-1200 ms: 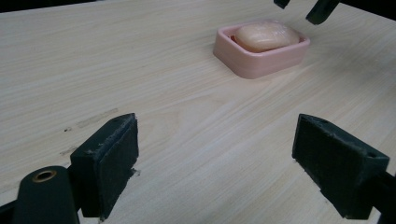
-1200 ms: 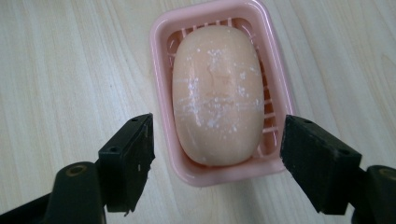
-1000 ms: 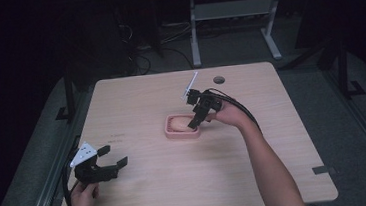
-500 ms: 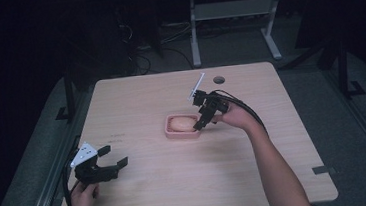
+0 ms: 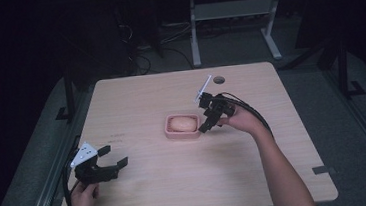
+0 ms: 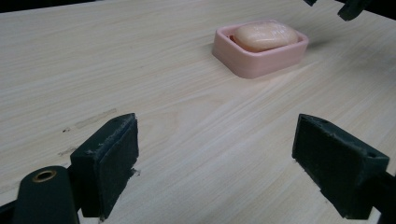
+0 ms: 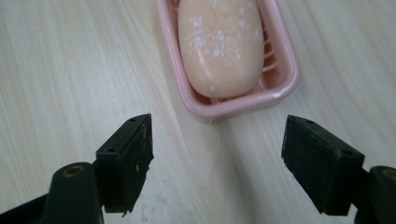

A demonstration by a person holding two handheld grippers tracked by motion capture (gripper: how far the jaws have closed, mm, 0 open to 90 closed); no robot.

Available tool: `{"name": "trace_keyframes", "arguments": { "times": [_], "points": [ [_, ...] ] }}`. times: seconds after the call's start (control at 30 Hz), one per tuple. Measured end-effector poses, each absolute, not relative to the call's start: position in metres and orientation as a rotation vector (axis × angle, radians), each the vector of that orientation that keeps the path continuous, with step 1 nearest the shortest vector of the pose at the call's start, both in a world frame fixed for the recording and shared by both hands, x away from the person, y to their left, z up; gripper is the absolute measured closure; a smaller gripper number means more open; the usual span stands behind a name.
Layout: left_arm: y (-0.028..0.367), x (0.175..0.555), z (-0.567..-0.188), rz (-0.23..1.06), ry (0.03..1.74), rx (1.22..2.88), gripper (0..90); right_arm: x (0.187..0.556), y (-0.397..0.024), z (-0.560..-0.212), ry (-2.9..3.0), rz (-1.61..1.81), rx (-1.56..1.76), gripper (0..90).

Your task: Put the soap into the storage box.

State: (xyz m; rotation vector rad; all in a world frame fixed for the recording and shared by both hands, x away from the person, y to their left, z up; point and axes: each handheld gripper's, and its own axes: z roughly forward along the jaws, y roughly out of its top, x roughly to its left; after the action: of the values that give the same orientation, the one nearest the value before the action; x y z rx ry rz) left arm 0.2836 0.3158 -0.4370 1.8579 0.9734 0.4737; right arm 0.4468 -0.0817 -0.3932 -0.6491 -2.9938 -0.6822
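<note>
Pale peach oval soap bar [image 7: 220,46] lies in the pink rectangular plastic soap dish [image 7: 285,70] near the middle of the light wooden table [image 5: 178,183]. Right gripper [image 5: 207,126] hangs just beside the dish's end, jaws spread wide, empty. Left gripper [image 5: 109,158] well apart at the table's near-left edge, jaws also wide, holding nothing

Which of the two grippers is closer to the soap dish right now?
The right gripper, jaws open just beside the pink soap dish. The left gripper sits far off near the table's front-left edge.
</note>
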Motion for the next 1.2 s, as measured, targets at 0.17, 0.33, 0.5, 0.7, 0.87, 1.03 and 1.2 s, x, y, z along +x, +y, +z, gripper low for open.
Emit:
{"name": "trace_keyframes", "arguments": {
  "times": [0.17, 0.33, 0.5, 0.7, 0.87, 1.03, 1.2],
  "points": [
    [0.316, 0.284, -0.437, 0.472, 0.976, 1.86, 14.3, 0.442, -0.087, -0.397, -2.986, -0.703, -0.66, 23.8],
    [0.316, 0.284, -0.437, 0.474, 0.975, 1.862, 14.3, 0.438, -0.094, -0.401, -2.976, -0.695, -0.677, 23.7],
    [0.316, 0.284, -0.438, 0.472, 0.974, 1.864, 14.3, 0.43, -0.102, -0.404, -2.984, -0.72, -0.682, 23.3],
    [0.316, 0.284, -0.437, 0.473, 0.975, 1.866, 14.3, 0.423, -0.115, -0.404, -2.979, -0.766, -0.704, 23.2],
    [0.316, 0.284, -0.438, 0.473, 0.971, 1.866, 14.3, 0.421, -0.121, -0.404, -2.973, -0.766, -0.713, 23.2],
    [0.315, 0.283, -0.438, 0.477, 0.968, 1.865, 14.3, 0.418, -0.126, -0.402, -2.975, -0.771, -0.722, 23.1],
    [0.315, 0.284, -0.438, 0.477, 0.969, 1.866, 14.3, 0.413, -0.134, -0.405, -2.966, -0.804, -0.729, 23.2]
  ]
}}
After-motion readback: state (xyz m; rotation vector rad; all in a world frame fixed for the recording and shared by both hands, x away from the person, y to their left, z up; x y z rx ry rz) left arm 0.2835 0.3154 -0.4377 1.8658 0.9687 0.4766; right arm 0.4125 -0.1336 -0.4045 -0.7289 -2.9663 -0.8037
